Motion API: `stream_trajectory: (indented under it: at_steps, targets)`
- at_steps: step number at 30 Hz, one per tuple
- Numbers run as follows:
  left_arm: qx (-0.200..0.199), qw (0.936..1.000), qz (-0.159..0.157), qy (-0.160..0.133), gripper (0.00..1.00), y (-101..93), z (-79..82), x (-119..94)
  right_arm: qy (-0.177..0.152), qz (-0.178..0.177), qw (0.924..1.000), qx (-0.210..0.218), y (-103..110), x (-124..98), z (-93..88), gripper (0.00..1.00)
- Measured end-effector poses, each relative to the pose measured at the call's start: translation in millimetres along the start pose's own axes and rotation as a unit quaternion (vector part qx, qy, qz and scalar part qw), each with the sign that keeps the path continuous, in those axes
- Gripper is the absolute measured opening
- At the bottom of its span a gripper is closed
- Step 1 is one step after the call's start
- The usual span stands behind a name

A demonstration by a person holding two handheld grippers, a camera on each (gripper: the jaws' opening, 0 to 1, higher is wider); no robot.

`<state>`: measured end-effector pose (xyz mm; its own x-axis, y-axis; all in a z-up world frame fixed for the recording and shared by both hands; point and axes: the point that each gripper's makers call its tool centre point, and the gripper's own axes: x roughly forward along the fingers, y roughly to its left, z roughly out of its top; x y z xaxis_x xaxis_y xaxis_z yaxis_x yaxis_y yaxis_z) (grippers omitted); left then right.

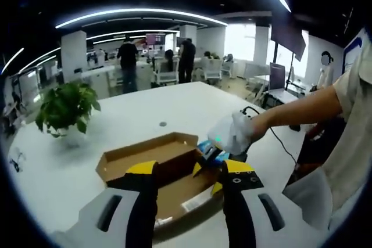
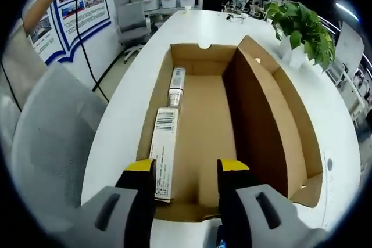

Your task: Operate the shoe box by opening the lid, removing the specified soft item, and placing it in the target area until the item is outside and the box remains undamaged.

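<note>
Shoe box (image 2: pixel 232 132) lies open on the white table (image 2: pixel 145 56), lid folded back. I hold my right gripper (image 2: pixel 186 181) over its near edge, jaws apart and empty. My left gripper (image 1: pixel 189 181) hovers alongside, jaws apart too. I cannot tell which item inside is soft.
</note>
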<state>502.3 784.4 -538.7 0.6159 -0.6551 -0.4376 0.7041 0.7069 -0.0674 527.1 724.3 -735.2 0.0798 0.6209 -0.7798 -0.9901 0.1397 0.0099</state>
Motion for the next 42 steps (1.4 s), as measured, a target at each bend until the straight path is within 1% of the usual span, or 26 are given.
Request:
stream_trajectory:
  at_steps: [3,4,5,6,7,8,9,11,14,15,17,18,19,20,22,25,26,27,28,31,34,36,40,42]
  targets:
    - [0.002,1.0,-0.007,-0.006,0.43,-7.7,5.1,1.5,0.0,-0.022,0.9997,-0.007,-11.0,-4.4,1.0,0.41]
    - [0.003,0.9999,-0.013,-0.009,0.43,-11.8,7.3,2.4,0.002,-0.028,0.9996,-0.008,-14.3,-5.5,0.0,0.39]
    - [0.003,0.9999,-0.014,-0.009,0.43,-13.0,8.0,2.8,0.014,-0.042,0.9989,-0.016,-20.0,-7.6,-4.0,0.35]
    - [0.005,0.9998,-0.017,-0.01,0.43,-15.0,8.9,3.8,0.014,-0.041,0.9989,-0.015,-20.0,-7.4,-5.4,0.34]
    - [0.008,0.9997,-0.022,-0.011,0.43,-17.2,9.9,5.3,0.009,-0.033,0.9994,-0.003,-17.5,-8.5,-5.1,0.36]
    - [0.008,0.9996,-0.024,-0.011,0.43,-18.0,10.4,6.3,-0.011,-0.013,0.9996,0.023,-9.1,-8.3,0.0,0.38]
    - [0.009,0.9995,-0.027,-0.011,0.43,-18.5,10.6,7.7,-0.019,-0.006,0.9994,0.029,-5.6,-8.6,2.5,0.38]
    - [0.01,0.9994,-0.031,-0.011,0.43,-18.7,10.8,10.3,-0.018,-0.004,0.9996,0.022,-1.1,-9.4,3.3,0.38]
    - [0.014,0.9992,-0.037,-0.007,0.43,-17.8,9.8,13.9,-0.015,0.019,0.9995,0.019,12.6,-4.4,3.9,0.38]
    - [0.015,0.9992,-0.038,-0.005,0.43,-17.2,9.4,14.7,-0.014,0.018,0.9996,0.018,12.0,-3.4,3.6,0.35]
    - [0.02,0.999,-0.039,-0.001,0.43,-15.8,8.1,15.8,-0.001,0.02,0.9997,0.012,11.8,0.7,-1.6,0.33]
    - [0.02,0.999,-0.041,0.0,0.43,-15.6,8.0,15.9,0.012,0.018,0.9997,0.005,10.7,2.6,-6.2,0.34]
    - [0.019,0.9989,-0.042,0.0,0.43,-15.7,8.1,15.7,0.0,0.024,0.9996,0.011,12.1,1.9,-0.5,0.34]
    - [0.017,0.9989,-0.044,-0.001,0.43,-16.3,8.8,15.5,-0.001,0.023,0.9997,0.008,12.6,2.2,0.7,0.34]
    - [0.016,0.9988,-0.047,-0.003,0.43,-17.4,10.6,15.1,0.001,0.014,0.9997,-0.019,9.0,1.6,2.4,0.37]
    - [0.017,0.9985,-0.051,-0.007,0.43,-19.5,15.2,14.8,0.002,0.0,0.9999,-0.013,0.5,-2.1,2.7,0.36]
    - [0.018,0.9984,-0.053,-0.009,0.43,-20.0,16.6,15.3,0.003,-0.009,0.9999,-0.011,-4.8,-4.1,1.9,0.33]
    - [0.018,0.9983,-0.054,-0.01,0.43,-19.9,17.1,15.9,0.016,-0.028,0.9992,-0.022,-12.6,-6.6,-2.7,0.28]
    - [0.018,0.9983,-0.054,-0.009,0.43,-19.5,17.0,17.0,0.022,-0.038,0.9987,-0.025,-18.0,-8.5,-6.2,0.26]
    - [0.018,0.9983,-0.054,-0.008,0.43,-18.3,14.6,18.7,0.02,-0.022,0.9995,-0.01,-13.6,-10.9,-10.1,0.27]
    - [0.015,0.9984,-0.055,-0.007,0.43,-16.0,11.0,19.3,0.019,-0.015,0.9997,-0.008,-9.1,-12.4,-11.1,0.29]
    - [0.014,0.9985,-0.053,-0.004,0.43,-12.9,8.8,19.9,0.006,0.004,0.9999,0.009,-3.0,-12.1,-7.7,0.3]
    - [0.018,0.9987,-0.048,0.001,0.43,-6.7,6.0,19.6,-0.007,0.035,0.9992,0.017,5.7,-11.7,-2.0,0.33]
    - [0.02,0.9988,-0.046,0.003,0.43,-3.3,3.6,19.3,-0.003,0.052,0.9985,0.015,9.5,-10.6,-2.8,0.34]
